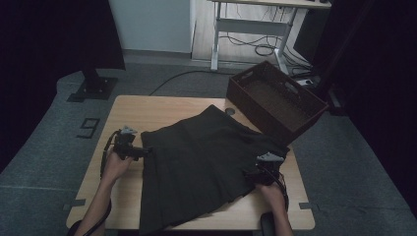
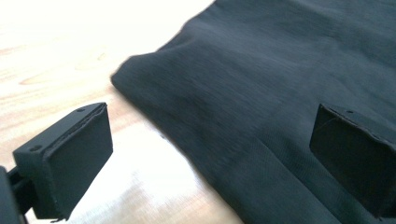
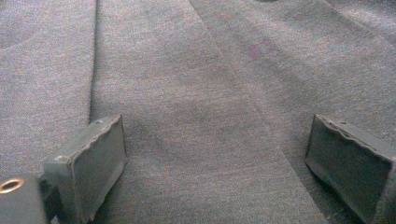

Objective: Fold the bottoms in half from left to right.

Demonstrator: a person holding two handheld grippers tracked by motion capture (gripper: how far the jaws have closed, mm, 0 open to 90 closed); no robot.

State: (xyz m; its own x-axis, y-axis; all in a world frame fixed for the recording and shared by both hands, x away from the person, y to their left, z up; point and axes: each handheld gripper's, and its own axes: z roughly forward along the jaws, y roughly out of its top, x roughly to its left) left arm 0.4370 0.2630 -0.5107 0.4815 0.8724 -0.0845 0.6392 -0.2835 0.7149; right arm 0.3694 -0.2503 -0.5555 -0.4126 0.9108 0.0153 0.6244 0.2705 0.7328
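dark pleated fabric garment [image 1: 201, 162], seemingly a skirt, lies spread flat across the middle of the light wooden table [image 1: 142, 108] in the high view, its near hem hanging slightly over the table's near edge. the left gripper [image 1: 142, 152] sits at the garment's left edge, and the right gripper [image 1: 255, 173] rests at its right edge. beyond the garment's far right corner stands a dark brown woven basket [image 1: 275, 101], empty as far as i can tell.

in the left gripper view, the fingers [image 2: 70, 163] are spread wide with nothing pinched between them. one hovers over bare table, the other over the cloth, and the garment's rounded edge [image 2: 140, 79] lies just ahead.

in the right gripper view, the fingers [image 3: 93, 163] are likewise released and wide apart, poised over the flat cloth [image 3: 196, 116], where soft pleat lines run away from the camera. no fabric is caught between them.

judging from this, the work looks to be folding, at a point between grasps: the cloth is laid out and neither side is held. the next move probably calls for each gripper to lower onto its own edge, pinch one layer cleanly, then lift and carry it across without dragging the rest askew.
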